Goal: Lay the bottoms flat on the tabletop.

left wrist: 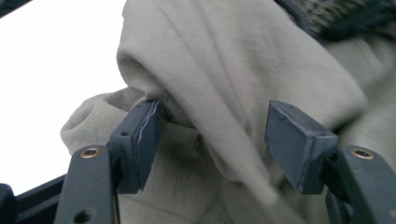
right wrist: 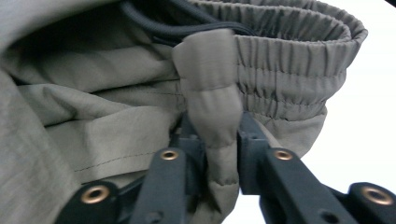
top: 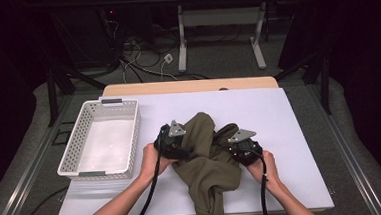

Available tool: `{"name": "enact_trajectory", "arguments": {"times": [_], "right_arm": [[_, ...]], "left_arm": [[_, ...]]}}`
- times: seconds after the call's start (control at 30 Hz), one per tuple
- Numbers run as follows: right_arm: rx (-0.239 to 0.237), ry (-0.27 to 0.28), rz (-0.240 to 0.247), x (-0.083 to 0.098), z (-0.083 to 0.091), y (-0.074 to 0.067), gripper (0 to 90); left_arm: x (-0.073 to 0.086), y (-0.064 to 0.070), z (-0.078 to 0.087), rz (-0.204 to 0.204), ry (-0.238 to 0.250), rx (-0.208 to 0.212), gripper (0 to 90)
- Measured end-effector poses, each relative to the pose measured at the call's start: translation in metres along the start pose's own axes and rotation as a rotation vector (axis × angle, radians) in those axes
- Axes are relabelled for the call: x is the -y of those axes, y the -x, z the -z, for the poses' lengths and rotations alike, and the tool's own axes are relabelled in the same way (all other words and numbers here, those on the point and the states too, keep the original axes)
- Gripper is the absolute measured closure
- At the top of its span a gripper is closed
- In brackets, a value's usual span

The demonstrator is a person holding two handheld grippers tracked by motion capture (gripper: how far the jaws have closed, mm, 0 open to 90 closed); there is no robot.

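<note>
Olive cloth garment [top: 209,161]: soft, matt woven fabric, creased and rumpled; gathered elastic waistband [right wrist: 289,70] finely ribbed, with a padded stitched loop and a dark smooth cord. Left tool [left wrist: 219,144]: matt dark plastic pads, edges scuffed, brass-coloured rivets glinting. Right tool [right wrist: 219,154]: same dull black plastic, same shiny rivets. White basket [top: 102,138]: perforated plastic, slightly glossy. Bench [top: 279,112]: smooth matt white top, pale wood edge at the far side.

A lab or test room: a white tabletop [top: 279,112] on grey carpet, loose cables [top: 140,55] at 12 o'clock beneath an adjustable desk [top: 220,15], dark surroundings.
</note>
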State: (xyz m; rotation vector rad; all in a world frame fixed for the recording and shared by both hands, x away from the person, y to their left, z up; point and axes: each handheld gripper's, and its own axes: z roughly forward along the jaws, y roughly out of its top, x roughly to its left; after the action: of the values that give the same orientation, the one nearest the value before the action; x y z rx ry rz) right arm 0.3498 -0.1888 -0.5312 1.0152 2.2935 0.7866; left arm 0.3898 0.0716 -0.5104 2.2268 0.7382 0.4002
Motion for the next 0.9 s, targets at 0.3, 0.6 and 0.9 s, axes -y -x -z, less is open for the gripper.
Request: {"name": "enact_trajectory", "arguments": {"times": [0.3,0.6,0.9], "right_arm": [[0.038,0.037,-0.008,-0.001,0.008,0.007,82.2],[0.071,0.074,-0.04,-0.001,0.017,0.021,82.3],[0.111,0.049,-0.088,0.005,0.019,0.036,82.2]], "left_arm": [[0.014,-0.002,0.001,-0.006,0.025,0.015,88.5],[0.033,0.013,0.024,-0.036,0.049,0.012,89.4],[0.048,0.027,0.033,-0.058,-0.008,0.05,89.3]]}}
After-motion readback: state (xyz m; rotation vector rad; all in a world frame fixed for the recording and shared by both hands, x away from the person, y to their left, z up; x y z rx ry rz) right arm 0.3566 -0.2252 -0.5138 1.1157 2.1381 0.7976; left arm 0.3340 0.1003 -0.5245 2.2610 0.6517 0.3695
